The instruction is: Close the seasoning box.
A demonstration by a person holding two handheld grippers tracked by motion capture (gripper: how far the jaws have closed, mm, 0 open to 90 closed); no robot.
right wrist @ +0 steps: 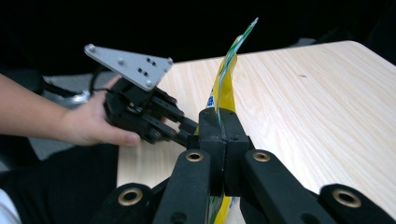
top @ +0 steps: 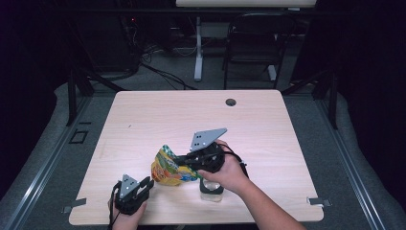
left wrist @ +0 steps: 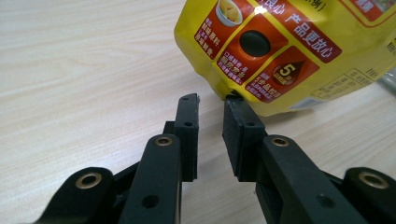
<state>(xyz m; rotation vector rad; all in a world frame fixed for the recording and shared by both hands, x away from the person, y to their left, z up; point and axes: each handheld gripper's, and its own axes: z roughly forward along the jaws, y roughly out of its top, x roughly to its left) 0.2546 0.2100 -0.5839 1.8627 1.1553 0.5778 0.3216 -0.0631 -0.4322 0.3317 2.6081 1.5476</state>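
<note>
A yellow snack pouch (top: 167, 171) with red and green print stands near the front of the wooden table (top: 143, 120). My right gripper (top: 184, 165) reaches in from the right and is shut on the pouch's edge; in the right gripper view its jaws (right wrist: 223, 116) meet around the thin film of the pouch (right wrist: 224, 88). My left gripper (top: 147, 184) sits low at the front left and points at the pouch's lower corner. In the left gripper view its jaws (left wrist: 211, 103) stand a little apart with nothing between them, and one tip touches the pouch (left wrist: 280, 42).
A small clear container with a dark top (top: 212, 189) sits on the table under my right hand. A round cable hole (top: 231, 102) is near the far edge. A dark chair (top: 253, 38) and desk legs stand beyond the table.
</note>
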